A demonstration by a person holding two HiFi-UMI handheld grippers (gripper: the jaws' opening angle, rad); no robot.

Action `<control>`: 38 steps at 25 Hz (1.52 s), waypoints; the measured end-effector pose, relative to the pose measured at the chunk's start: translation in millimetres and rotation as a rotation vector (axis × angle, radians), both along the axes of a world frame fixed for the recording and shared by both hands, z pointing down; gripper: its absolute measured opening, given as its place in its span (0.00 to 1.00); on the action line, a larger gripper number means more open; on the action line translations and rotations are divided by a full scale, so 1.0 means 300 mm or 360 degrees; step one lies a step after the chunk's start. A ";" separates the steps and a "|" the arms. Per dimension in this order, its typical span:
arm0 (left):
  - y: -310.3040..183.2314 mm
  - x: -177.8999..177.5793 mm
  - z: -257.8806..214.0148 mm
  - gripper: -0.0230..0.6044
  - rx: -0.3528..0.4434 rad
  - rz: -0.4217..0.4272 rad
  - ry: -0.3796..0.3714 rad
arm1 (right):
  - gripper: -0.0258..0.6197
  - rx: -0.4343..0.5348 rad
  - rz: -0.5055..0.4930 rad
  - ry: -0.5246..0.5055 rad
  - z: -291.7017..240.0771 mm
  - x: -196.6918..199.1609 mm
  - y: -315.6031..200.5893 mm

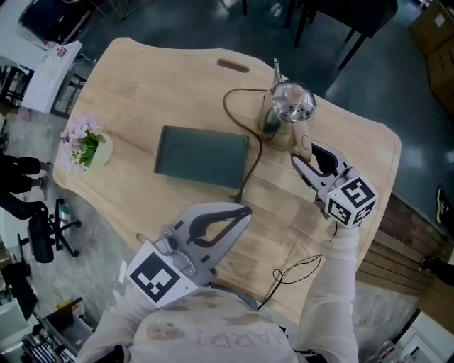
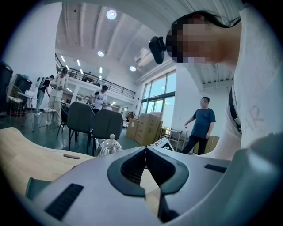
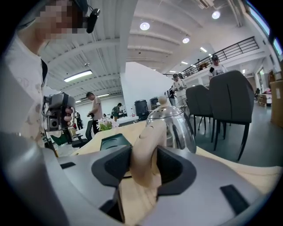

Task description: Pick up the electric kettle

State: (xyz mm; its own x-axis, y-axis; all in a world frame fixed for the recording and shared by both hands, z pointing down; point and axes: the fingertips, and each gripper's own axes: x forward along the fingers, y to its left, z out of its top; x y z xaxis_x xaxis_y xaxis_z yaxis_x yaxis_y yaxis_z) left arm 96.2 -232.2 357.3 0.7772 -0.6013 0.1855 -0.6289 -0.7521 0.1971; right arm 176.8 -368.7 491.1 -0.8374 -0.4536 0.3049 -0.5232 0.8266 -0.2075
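The electric kettle (image 1: 291,106) is shiny steel with a beige handle (image 1: 303,144) and stands at the far right of the wooden table (image 1: 142,85). My right gripper (image 1: 306,157) reaches it from the near side. In the right gripper view the handle (image 3: 143,150) fills the gap between both dark pads, so my right gripper (image 3: 143,167) is shut on it, with the kettle body (image 3: 174,126) just behind. My left gripper (image 1: 245,210) hovers over the table's near edge, its tips together and holding nothing. The left gripper view shows the kettle (image 2: 109,147) far beyond my left gripper (image 2: 146,150).
A dark green rectangular mat (image 1: 202,156) lies mid-table, with the kettle's black cord (image 1: 250,145) running past its right side. A pot of pink flowers (image 1: 86,145) sits at the left edge. A thin black cable (image 1: 294,269) loops near the front. Dark chairs (image 1: 355,14) stand beyond the table.
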 end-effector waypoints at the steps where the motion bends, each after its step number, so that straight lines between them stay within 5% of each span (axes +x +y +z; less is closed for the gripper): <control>1: -0.002 0.000 0.002 0.06 -0.0003 -0.0001 0.0000 | 0.31 -0.0014 -0.0030 -0.0011 0.001 -0.003 0.000; 10: -0.028 -0.009 0.016 0.06 -0.0011 -0.0024 -0.0021 | 0.31 -0.0096 -0.0353 0.0068 0.059 -0.103 0.024; 21: -0.055 -0.039 0.024 0.06 -0.0011 -0.0077 -0.0020 | 0.31 -0.0106 -0.0535 0.0030 0.071 -0.223 0.061; 30: -0.049 -0.067 0.029 0.06 -0.0010 -0.0110 -0.0031 | 0.31 -0.0063 -0.0551 0.0010 0.076 -0.344 0.063; 38: -0.044 -0.108 0.021 0.06 -0.0002 -0.0166 -0.0026 | 0.24 0.0002 -0.0385 -0.0006 0.074 -0.390 0.021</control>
